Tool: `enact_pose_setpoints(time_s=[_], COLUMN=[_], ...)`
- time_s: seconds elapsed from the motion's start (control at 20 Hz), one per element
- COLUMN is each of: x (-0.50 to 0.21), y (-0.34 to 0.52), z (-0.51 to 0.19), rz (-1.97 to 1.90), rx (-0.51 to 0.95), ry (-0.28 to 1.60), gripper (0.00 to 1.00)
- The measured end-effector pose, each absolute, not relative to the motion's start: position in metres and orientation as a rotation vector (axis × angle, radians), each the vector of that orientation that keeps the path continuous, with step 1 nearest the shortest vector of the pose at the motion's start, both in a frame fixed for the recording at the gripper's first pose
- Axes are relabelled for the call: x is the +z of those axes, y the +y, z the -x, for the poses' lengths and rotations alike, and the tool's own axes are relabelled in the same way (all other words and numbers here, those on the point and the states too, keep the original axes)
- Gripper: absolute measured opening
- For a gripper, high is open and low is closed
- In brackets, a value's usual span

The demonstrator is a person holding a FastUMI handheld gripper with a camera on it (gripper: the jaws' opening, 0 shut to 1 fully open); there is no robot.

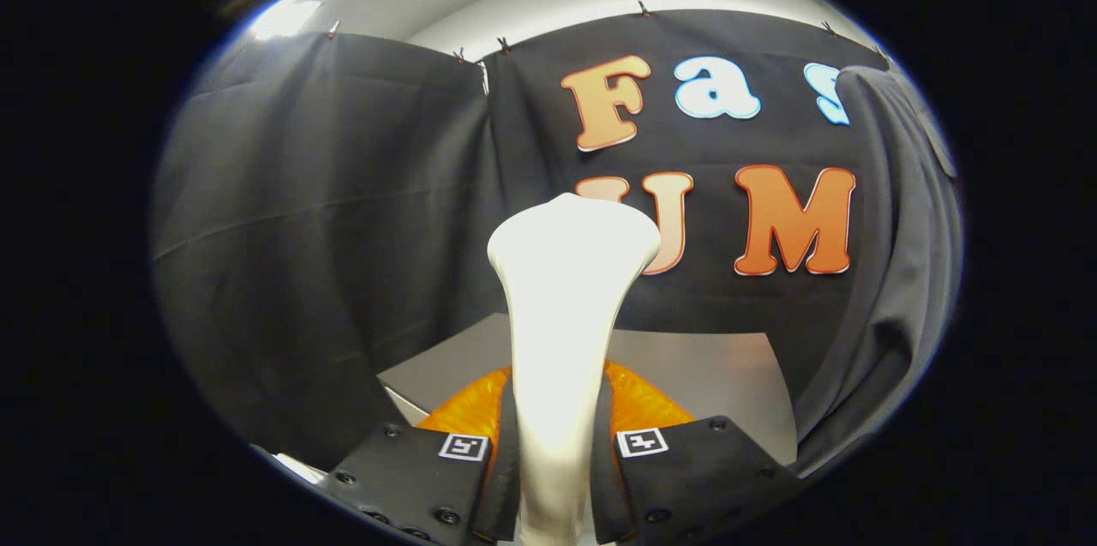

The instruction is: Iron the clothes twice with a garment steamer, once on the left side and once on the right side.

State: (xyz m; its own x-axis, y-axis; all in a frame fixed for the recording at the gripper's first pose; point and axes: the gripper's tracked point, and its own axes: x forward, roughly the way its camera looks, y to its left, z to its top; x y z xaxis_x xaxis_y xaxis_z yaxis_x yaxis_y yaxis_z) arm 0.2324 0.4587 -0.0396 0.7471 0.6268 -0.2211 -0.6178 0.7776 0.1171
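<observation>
A white garment steamer stands upright between my fingers, its handle narrow at the bottom and its head flaring wide at the top. My gripper is shut on the steamer's handle, one finger pressing each side. An orange part of the steamer's base shows behind the handle, just beyond the fingers. A dark grey garment hangs to the right of the steamer, against the booth's wall.
A grey table top lies beyond the fingers, below the black cloth wall. The cloth wall closes off the left side and the back.
</observation>
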Motion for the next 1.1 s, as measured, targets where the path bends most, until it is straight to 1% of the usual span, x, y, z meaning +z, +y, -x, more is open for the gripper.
enact_pose_setpoints(time_s=[0.25,0.55,0.9,1.1], x=[0.017,0.061,0.079,0.083], y=[0.436,0.392,0.308,0.256], z=[-0.172,-0.105,-0.058,-0.060], rz=[-0.043,-0.076,-0.096,-0.076], rx=[0.725,0.762,0.684,0.579], ry=[0.145,0.068,0.003,-0.033], gripper=[0.40,0.40,0.40,0.40])
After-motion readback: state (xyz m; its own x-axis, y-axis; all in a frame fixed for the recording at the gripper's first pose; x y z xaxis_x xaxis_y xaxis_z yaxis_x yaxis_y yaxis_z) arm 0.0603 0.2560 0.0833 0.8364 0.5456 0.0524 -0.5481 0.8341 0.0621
